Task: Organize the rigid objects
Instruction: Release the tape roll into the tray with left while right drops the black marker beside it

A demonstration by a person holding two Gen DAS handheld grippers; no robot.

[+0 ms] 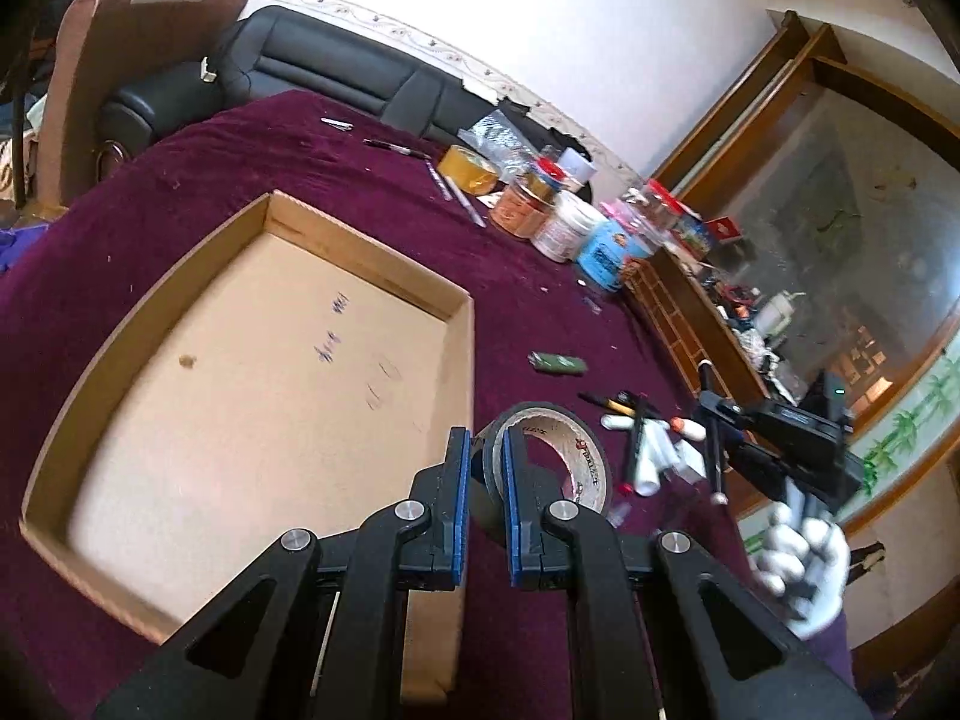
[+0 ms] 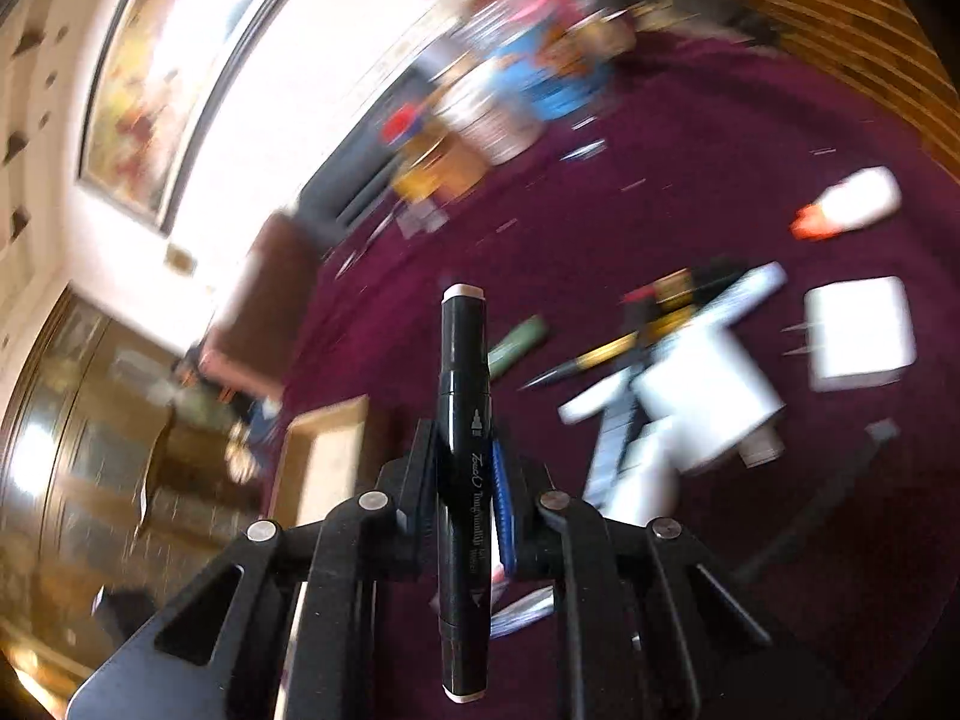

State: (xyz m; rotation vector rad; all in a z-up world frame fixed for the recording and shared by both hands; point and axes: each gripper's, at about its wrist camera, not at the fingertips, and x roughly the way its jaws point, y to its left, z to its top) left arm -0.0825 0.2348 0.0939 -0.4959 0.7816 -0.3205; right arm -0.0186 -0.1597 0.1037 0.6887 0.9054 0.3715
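Tape roll point(image 1: 549, 450) right of tray point(image 1: 462, 360); markers point(image 1: 651, 450) right of roll.

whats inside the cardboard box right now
Nothing lies on the visible floor of the cardboard box, only pen scribbles and a small stain. The left hand-held gripper covers its near corner.

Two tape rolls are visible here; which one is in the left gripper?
The black-edged tape roll, clamped through its wall by the left gripper beside the cardboard tray. The yellow tape roll lies untouched near the jars.

black marker point(image 2: 463, 480) – "Touch" lettering, rest unclear
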